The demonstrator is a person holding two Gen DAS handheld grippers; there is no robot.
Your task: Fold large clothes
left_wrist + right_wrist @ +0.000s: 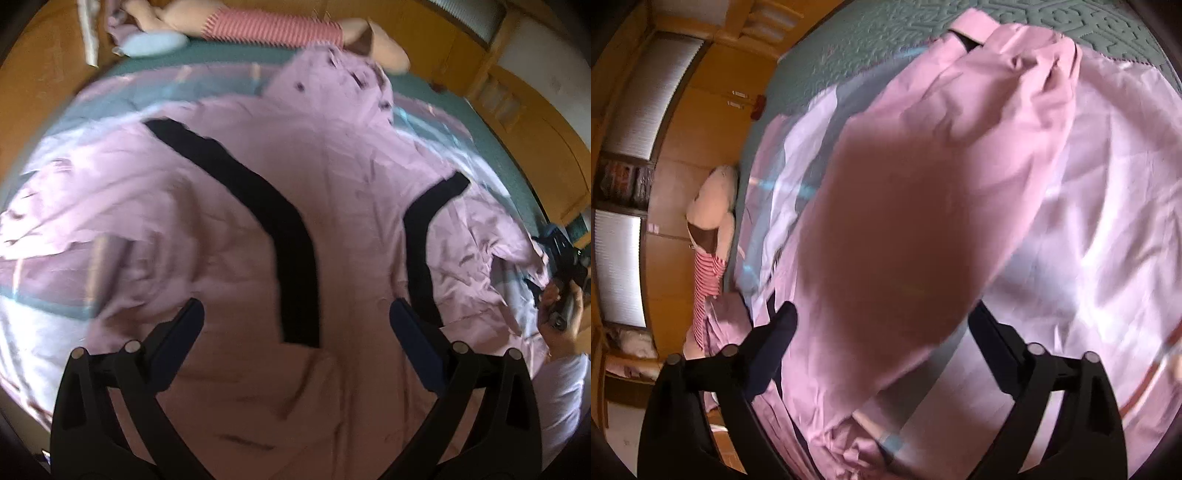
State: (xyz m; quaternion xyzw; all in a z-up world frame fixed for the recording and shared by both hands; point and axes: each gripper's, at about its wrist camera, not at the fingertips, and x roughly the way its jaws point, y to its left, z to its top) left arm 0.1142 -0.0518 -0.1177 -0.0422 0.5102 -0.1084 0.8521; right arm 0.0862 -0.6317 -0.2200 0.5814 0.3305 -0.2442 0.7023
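1. Pink garment (332,206) with two black stripes (258,206), spread flat across the middle of the green bed (229,55), collar end toward the headboard edge, hem end nearest the left gripper.
2. One sleeve (923,155) lying out toward the bed's side edge, bulging and creased, directly ahead of the right gripper.
3. Left gripper (295,325) hovering over the hem end, fingers spread wide, nothing between them.
4. Right gripper (882,321) likewise parted; sleeve cloth in the gap, pads not visibly pressing on it.
5. Judged step: seizing a sleeve or side edge for the first inward fold.
6. Best done by pinching only the garment layer, not the satin sheet (1108,221) beneath, then carrying the fold over low and smooth, parallel to the stripes.
7. Striped plush toy (273,26) and pale blue pillow (153,42) along the headboard edge, well apart from the work.
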